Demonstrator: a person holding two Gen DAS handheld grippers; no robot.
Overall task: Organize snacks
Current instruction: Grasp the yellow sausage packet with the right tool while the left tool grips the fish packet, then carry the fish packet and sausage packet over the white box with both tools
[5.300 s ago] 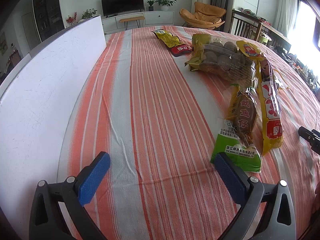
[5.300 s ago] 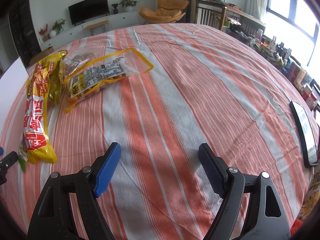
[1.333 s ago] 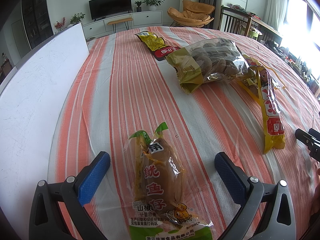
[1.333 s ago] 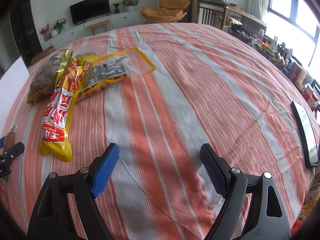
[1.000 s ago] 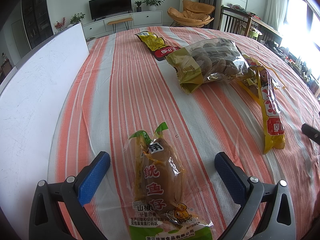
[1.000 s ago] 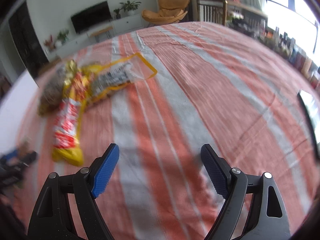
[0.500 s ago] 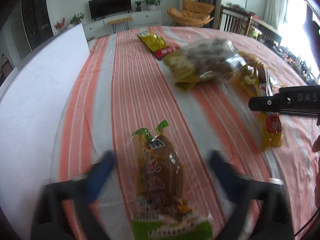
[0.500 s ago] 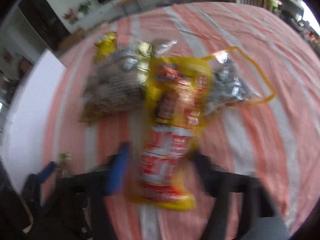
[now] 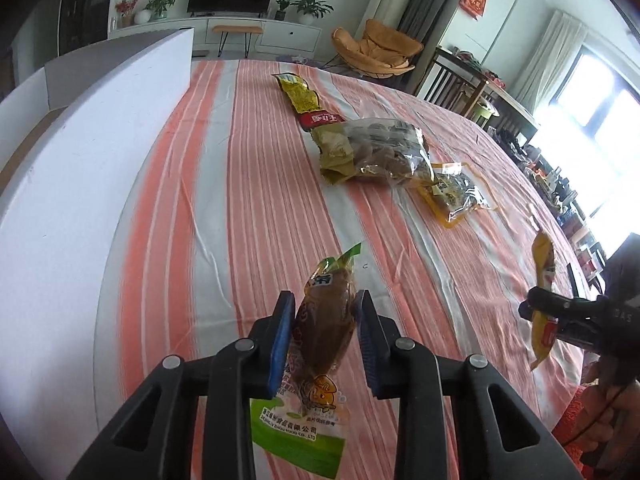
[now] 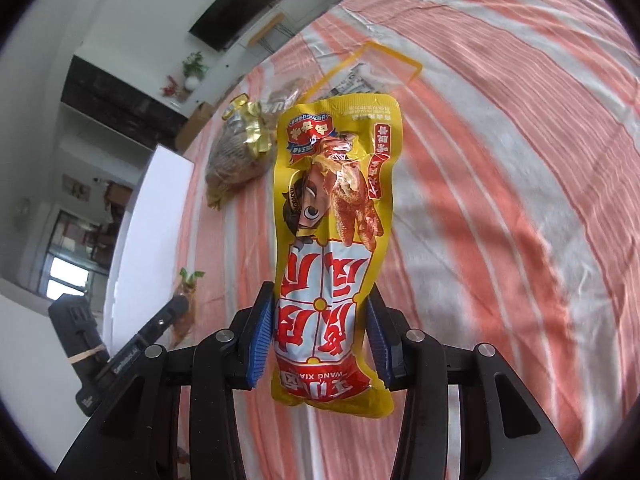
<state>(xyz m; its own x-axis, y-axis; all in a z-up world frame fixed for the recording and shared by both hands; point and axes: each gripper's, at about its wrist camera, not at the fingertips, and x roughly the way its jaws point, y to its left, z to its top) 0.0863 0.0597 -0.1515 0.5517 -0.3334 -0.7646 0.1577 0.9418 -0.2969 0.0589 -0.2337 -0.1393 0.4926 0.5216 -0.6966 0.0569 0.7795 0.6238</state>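
Note:
My left gripper (image 9: 323,306) is shut on a clear snack packet (image 9: 326,332) with a brown filling and a green base, held a little above the striped cloth. The same packet (image 10: 186,300) shows small in the right wrist view, at the left gripper's tip. My right gripper (image 10: 320,320) has a long yellow and red snack packet (image 10: 336,184) between its blue pads; the jaws are still closing and the pads press its lower part. The packet stands up off the table. In the left wrist view it (image 9: 544,256) hangs at the far right.
A tall white box (image 9: 80,160) runs along the table's left side. On the orange-striped cloth (image 9: 260,200) lie a clear bag of brown pieces (image 9: 380,152), a yellow-edged pouch (image 9: 456,196) and a yellow and red packet (image 9: 308,104). A hand (image 9: 608,412) is at lower right.
Both grippers closed from wide open. The left took the green packet and lifted it. The right swung left to the yellow packet, gripped it and raised it off the other bags.

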